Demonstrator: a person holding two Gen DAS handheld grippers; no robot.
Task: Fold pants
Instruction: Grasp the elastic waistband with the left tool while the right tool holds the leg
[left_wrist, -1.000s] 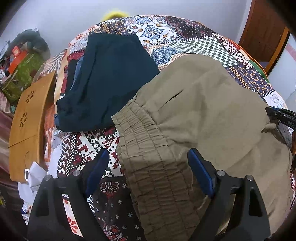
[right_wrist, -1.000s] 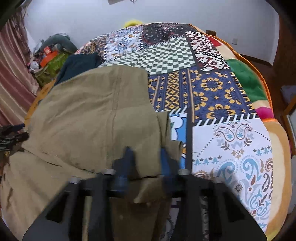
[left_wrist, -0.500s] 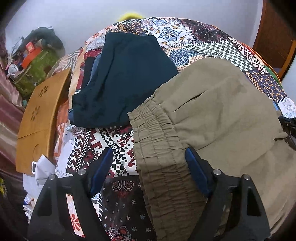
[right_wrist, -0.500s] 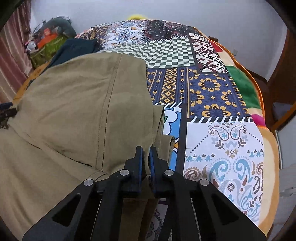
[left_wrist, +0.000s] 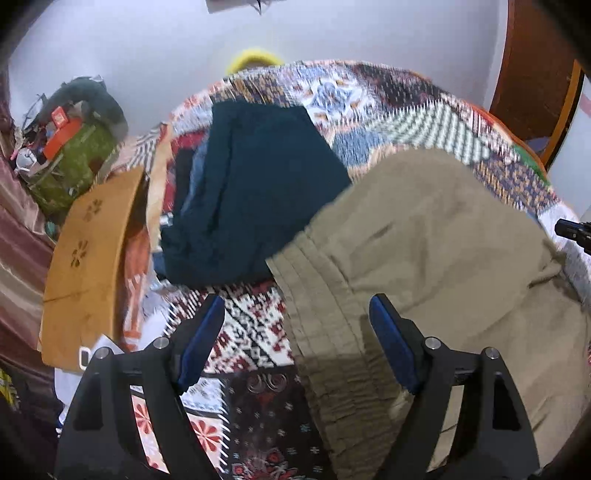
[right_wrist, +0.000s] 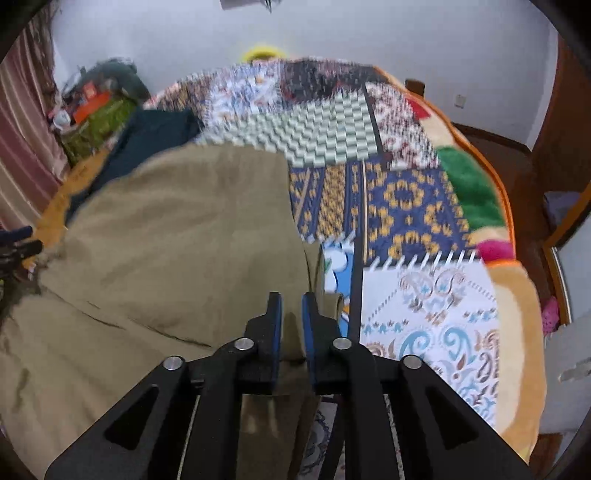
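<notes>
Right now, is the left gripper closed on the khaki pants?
No, the left gripper is wide open, straddling the elastic waistband of the khaki pants without pinching it.

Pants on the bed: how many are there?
2, maybe more. Khaki pants lie spread in front, their edge pinched by the right tongs. Dark folded pants lie behind them, with more fabric possibly underneath.

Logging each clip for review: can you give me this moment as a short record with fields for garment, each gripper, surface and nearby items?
garment: khaki pants, partly folded, elastic waistband toward the left gripper
left gripper: open, fingers straddling the waistband edge, nothing clamped
right gripper: shut on a fold of the khaki pants
surface: patchwork bedspread
nearby: dark teal garment beside the pants; wooden board at the bed's edge
image quality: motion blur in both views
</notes>
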